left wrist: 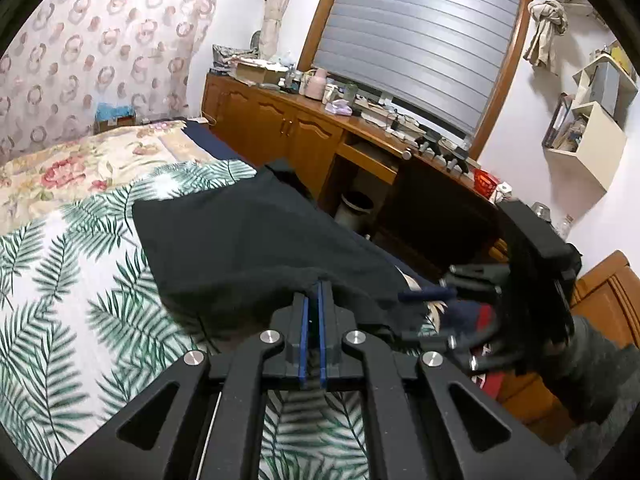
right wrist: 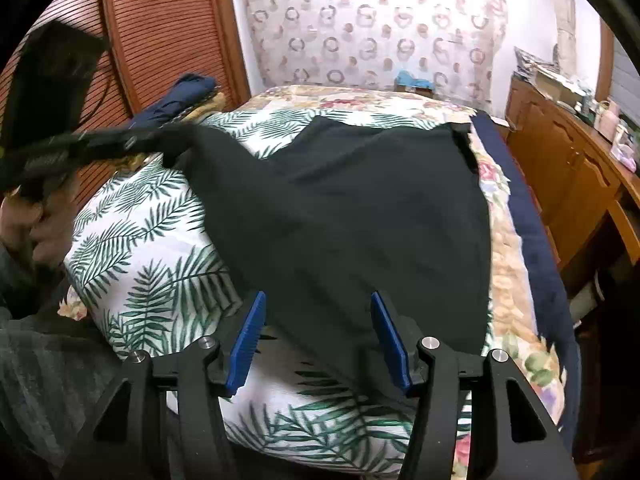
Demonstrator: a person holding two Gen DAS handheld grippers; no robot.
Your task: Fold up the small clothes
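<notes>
Dark garment [right wrist: 340, 216] spread over leaf-print bedcover [right wrist: 140, 248], far edge lying on floral quilt [right wrist: 380, 98], right edge near navy blanket border [right wrist: 536, 248]. Left corner lifted off bed, pinched in left gripper [left wrist: 314, 284]; blue pads [left wrist: 303, 332] pressed together on cloth edge. Right gripper [right wrist: 318, 300] at near hem, jaws apart at medium width; cloth passing between blue pads [right wrist: 248, 340], not pressed. Left gripper also visible from right wrist camera at upper left, gripped by a hand [right wrist: 28, 220]. Wooden cabinet [left wrist: 280, 120] along right side of bed.
</notes>
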